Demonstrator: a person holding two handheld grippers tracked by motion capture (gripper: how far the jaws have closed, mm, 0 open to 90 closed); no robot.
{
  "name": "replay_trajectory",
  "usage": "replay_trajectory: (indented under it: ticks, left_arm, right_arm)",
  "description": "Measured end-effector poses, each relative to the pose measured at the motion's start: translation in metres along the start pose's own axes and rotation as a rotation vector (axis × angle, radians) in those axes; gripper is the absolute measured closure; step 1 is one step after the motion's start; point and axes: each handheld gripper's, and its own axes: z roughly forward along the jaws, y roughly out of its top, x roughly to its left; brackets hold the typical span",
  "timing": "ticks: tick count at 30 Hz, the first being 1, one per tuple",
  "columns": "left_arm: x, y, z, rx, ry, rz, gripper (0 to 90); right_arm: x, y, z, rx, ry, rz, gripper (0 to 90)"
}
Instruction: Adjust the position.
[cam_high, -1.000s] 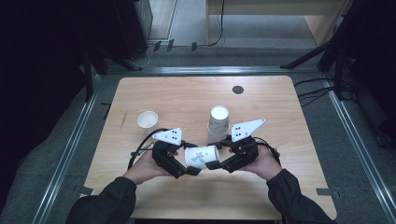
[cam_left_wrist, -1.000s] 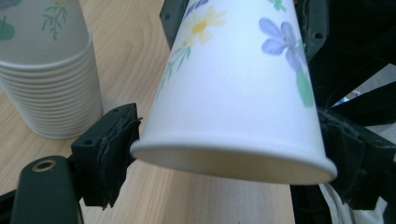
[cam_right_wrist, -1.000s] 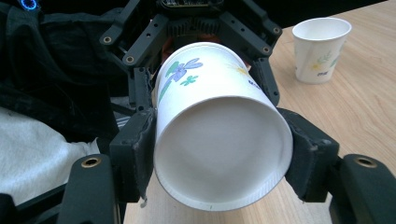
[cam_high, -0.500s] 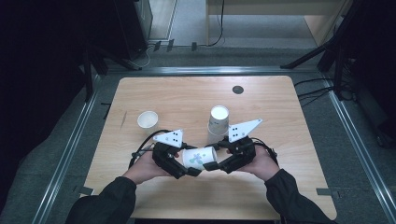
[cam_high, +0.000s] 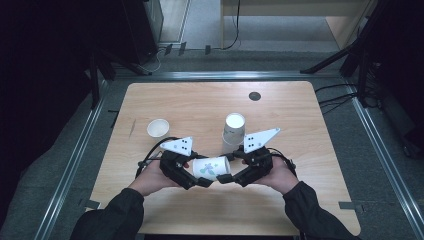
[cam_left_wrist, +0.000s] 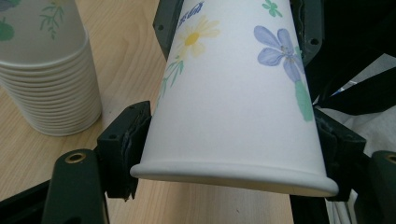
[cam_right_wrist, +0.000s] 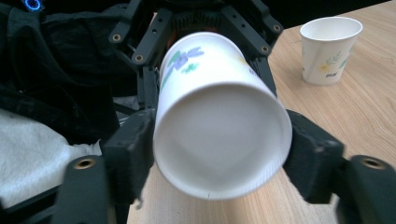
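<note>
A white paper cup (cam_high: 210, 167) printed with flowers lies on its side in the air between both grippers, just above the table's front middle. My left gripper (cam_high: 196, 177) is shut on one end; in the left gripper view its pads (cam_left_wrist: 131, 144) press the cup (cam_left_wrist: 233, 102) on both sides, and its jaws have just been closing. My right gripper (cam_high: 227, 176) flanks the other end. Its jaws have just been opening, and in the right gripper view the cup's round end (cam_right_wrist: 222, 135) still sits between its pads (cam_right_wrist: 312, 158).
A stack of paper cups (cam_high: 234, 130) stands right behind the grippers. A single upright cup (cam_high: 158, 128) stands at the left middle of the wooden table (cam_high: 300, 115). A dark round mark (cam_high: 254, 96) lies near the far edge.
Both hands and the cup have stayed where they were. The left jaws have drawn in onto the cup, and the right jaws have spread a little around it.
</note>
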Motion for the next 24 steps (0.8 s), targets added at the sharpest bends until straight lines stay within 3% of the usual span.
replay_trajectory:
  ticks: [8,9,11,16,19,24]
  left_arm:
    - [0.000,0.003,-0.017,0.007,0.024,0.003,25.0]
    - [0.001,0.004,-0.020,0.010,0.018,-0.014,25.0]
    - [0.000,0.006,-0.025,0.017,0.042,-0.009,25.0]
    - [0.001,0.014,-0.032,0.070,0.074,-0.008,25.0]
    - [0.000,0.022,-0.034,0.110,0.071,-0.019,25.0]
    - [-0.004,0.037,-0.034,0.194,0.058,0.017,24.9]
  right_arm:
    - [-0.001,-0.005,-0.004,0.041,-0.025,-0.001,27.9]
    - [-0.001,-0.007,-0.004,0.052,-0.035,0.001,27.9]
    - [-0.002,-0.010,-0.006,0.065,-0.049,0.002,28.1]
    - [-0.003,-0.013,-0.006,0.109,-0.093,-0.002,28.3]
    - [-0.005,-0.014,-0.004,0.121,-0.105,0.001,28.3]
    - [-0.005,-0.015,-0.003,0.130,-0.127,0.001,28.3]
